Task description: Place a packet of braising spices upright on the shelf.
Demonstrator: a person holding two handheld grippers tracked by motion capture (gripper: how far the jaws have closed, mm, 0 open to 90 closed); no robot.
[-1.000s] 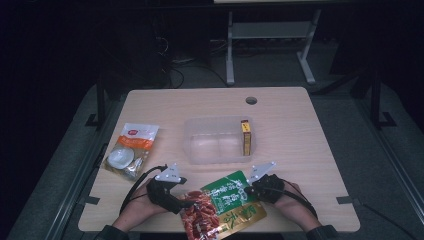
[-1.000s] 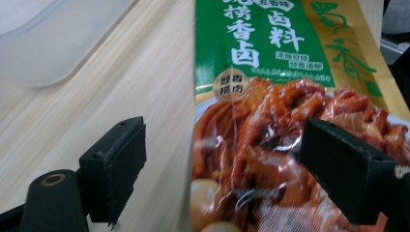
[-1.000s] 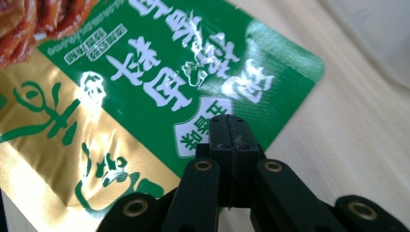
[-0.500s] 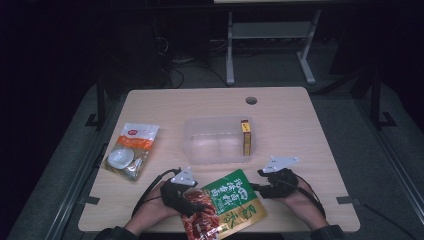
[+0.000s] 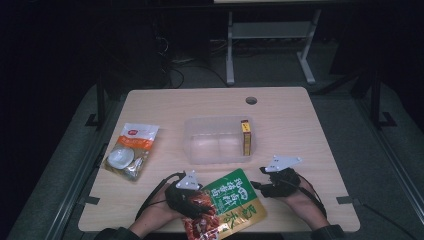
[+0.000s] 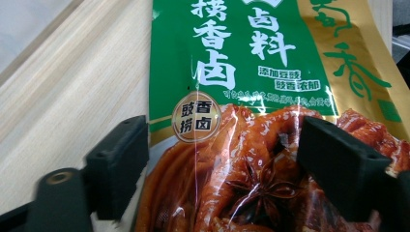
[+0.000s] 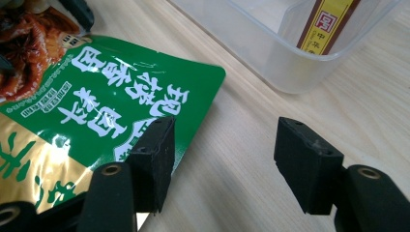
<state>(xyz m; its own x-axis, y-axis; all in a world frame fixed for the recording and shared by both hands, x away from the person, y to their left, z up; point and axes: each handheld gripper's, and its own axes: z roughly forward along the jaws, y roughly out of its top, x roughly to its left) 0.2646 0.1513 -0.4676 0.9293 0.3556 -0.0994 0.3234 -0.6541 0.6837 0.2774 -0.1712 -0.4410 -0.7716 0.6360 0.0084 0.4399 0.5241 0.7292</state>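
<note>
A clear plastic rectangular container [image 5: 218,140] is sitting mid-table [image 5: 295,120], holding a narrow yellow-and-red box [image 5: 245,138] upright against its right wall. A white-and-orange food pouch [image 5: 131,150] is lying toward the left edge. A green-and-gold sauce packet [image 5: 231,200] is lying at the near edge, between the left gripper [image 5: 187,192] and right gripper [image 5: 274,181].

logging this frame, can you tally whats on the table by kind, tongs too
pouches: 2, the green and gold pouch and the white and orange pouch
clear plastic tub: 1
yellow and red box: 1, standing inside the tub
tongs: 2, left tongs and right tongs
total: 6
</note>
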